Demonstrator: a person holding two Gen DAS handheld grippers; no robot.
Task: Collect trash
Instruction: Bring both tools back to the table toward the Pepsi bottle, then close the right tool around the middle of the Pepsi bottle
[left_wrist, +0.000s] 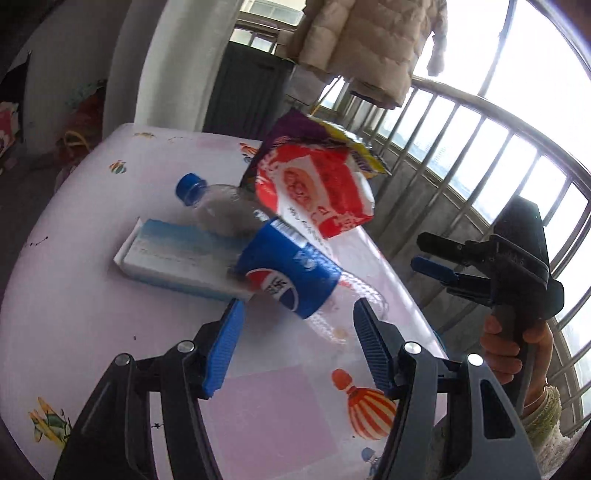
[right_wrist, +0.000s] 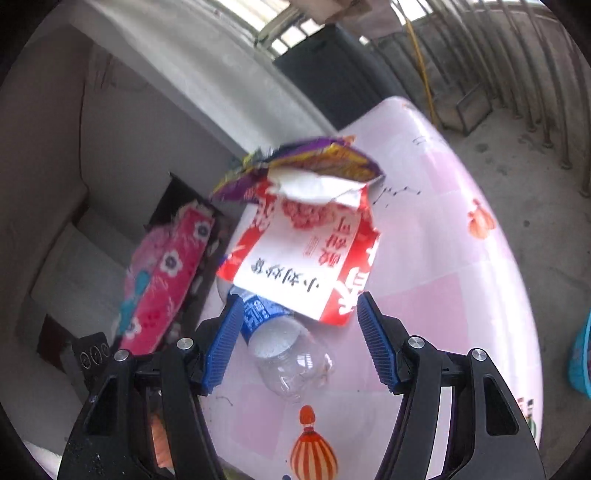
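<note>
A clear Pepsi bottle (left_wrist: 291, 273) with a blue cap lies on the pink tablecloth (left_wrist: 92, 314), resting partly on a blue-and-white box (left_wrist: 173, 254). A torn red-and-white paper bag (left_wrist: 317, 188) leans over the bottle, and a purple-yellow snack wrapper (left_wrist: 295, 129) is behind it. My left gripper (left_wrist: 299, 350) hovers open just short of the bottle's clear base. My right gripper (left_wrist: 424, 254), held by a hand (left_wrist: 509, 343), is off the table's right edge. In the right wrist view my right gripper (right_wrist: 295, 343) stands open above the bottle (right_wrist: 288, 354), with the bag (right_wrist: 306, 251) and wrapper (right_wrist: 314, 162) beyond.
A metal railing (left_wrist: 480, 147) and a hanging padded coat (left_wrist: 369, 44) stand beyond the table's far right side. A pink floral bundle (right_wrist: 166, 280) lies off the table's left edge. A teal basket rim (right_wrist: 581, 354) shows at the far right. A dark cabinet (left_wrist: 251, 92) stands behind the table.
</note>
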